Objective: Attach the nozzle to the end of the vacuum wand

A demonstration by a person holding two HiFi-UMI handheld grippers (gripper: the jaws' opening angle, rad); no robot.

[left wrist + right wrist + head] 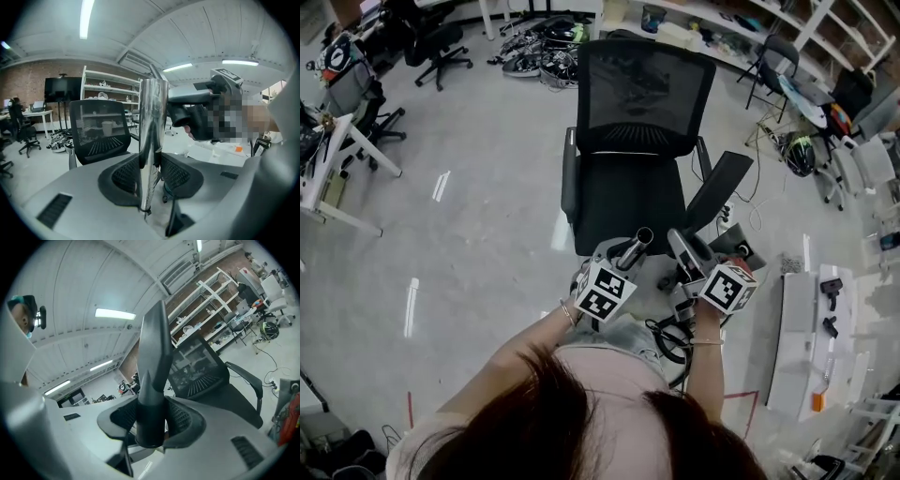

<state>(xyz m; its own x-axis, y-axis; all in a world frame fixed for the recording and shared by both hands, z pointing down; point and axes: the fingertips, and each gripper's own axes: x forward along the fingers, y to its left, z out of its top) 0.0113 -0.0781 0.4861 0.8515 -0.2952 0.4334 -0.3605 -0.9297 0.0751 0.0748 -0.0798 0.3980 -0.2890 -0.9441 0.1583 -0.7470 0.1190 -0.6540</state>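
Note:
A shiny metal vacuum wand [637, 246] stands nearly upright between the jaws of my left gripper [623, 261], which is shut on it; its open end points away from me. In the left gripper view the wand [153, 126] fills the centre, clamped by the left gripper [151, 165]. My right gripper [696, 262] is shut on a dark grey tapered crevice nozzle [686, 247]. The nozzle [154, 371] rises from the right gripper [151, 414] with its slanted tip up. Wand and nozzle sit side by side, a short gap apart, above the chair seat.
A black mesh office chair [633, 141] stands right in front of me. A white table [802, 347] with small black parts is at the right. Cables and gear [539, 52] lie on the floor behind the chair; desks and chairs [342, 131] stand at the left.

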